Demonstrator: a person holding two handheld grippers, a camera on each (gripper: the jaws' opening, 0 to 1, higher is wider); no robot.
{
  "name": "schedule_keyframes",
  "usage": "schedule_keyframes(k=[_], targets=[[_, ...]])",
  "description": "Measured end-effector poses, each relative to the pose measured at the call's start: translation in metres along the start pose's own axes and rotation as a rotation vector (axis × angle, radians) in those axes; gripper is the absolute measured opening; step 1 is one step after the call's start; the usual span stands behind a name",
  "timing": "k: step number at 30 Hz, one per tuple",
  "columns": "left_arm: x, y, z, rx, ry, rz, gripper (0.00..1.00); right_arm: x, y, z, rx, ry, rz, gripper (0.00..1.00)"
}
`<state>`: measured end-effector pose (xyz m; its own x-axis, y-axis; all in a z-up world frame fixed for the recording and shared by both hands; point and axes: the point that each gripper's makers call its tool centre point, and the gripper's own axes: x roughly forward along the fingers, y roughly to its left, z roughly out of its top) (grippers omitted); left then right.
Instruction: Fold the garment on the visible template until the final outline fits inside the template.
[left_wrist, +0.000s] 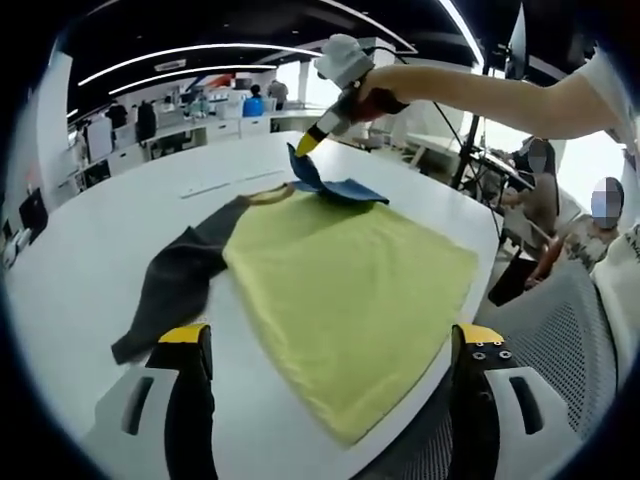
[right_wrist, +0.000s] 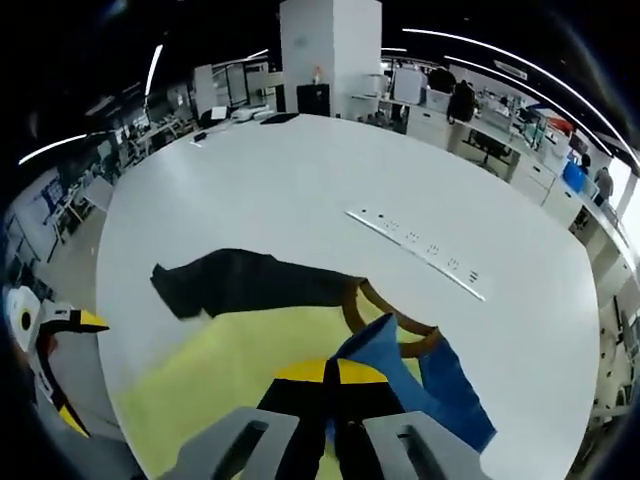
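The garment (left_wrist: 350, 290) lies flat on the white worktop (left_wrist: 120, 230) — yellow body toward the left tongs (left_wrist: 330, 345), dark sleeve (left_wrist: 180, 280) trailing off to that side. The right tongs (left_wrist: 308, 143) are pinched shut on the blue sleeve (left_wrist: 335, 185) at the far collar end (lifting it off the cloth). The left tongs hang open, holding nothing, nearer the hem — the blue sleeve probably folds inward toward them.

At six o'clock the right gripper (right_wrist: 330, 405) has its jaws pinched on the garment's blue sleeve (right_wrist: 395, 365). The yellow body (right_wrist: 220, 370) and dark sleeve (right_wrist: 240, 282) lie flat on the white table (right_wrist: 300, 190).
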<state>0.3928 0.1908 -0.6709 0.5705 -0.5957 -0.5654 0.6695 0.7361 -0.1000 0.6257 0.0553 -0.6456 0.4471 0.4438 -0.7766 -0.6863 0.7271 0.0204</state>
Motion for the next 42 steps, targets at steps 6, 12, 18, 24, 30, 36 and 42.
schedule_keyframes(k=[6,12,18,24,30,36,42], targets=[[0.001,0.000,-0.001,-0.003,0.005,0.001,0.96,0.006,0.013,0.011,-0.018,-0.010,0.019,0.00],[0.000,0.001,0.001,0.008,0.002,-0.002,0.96,0.010,0.026,0.022,-0.026,-0.025,0.045,0.00],[-0.001,0.003,0.000,0.002,0.002,0.005,0.96,0.013,0.034,0.028,-0.050,-0.027,0.043,0.00],[0.002,-0.001,-0.001,0.000,0.007,-0.003,0.96,0.016,0.045,0.030,-0.056,-0.029,0.062,0.00],[0.003,-0.001,-0.001,-0.004,0.006,-0.007,0.96,0.023,0.055,0.034,-0.058,-0.029,0.080,0.00],[0.002,0.001,-0.004,-0.008,0.013,-0.005,0.96,0.034,0.064,0.034,-0.067,-0.018,0.094,0.00],[0.003,0.003,-0.006,-0.016,0.016,-0.004,0.96,0.046,0.068,0.032,-0.033,-0.010,0.091,0.00]])
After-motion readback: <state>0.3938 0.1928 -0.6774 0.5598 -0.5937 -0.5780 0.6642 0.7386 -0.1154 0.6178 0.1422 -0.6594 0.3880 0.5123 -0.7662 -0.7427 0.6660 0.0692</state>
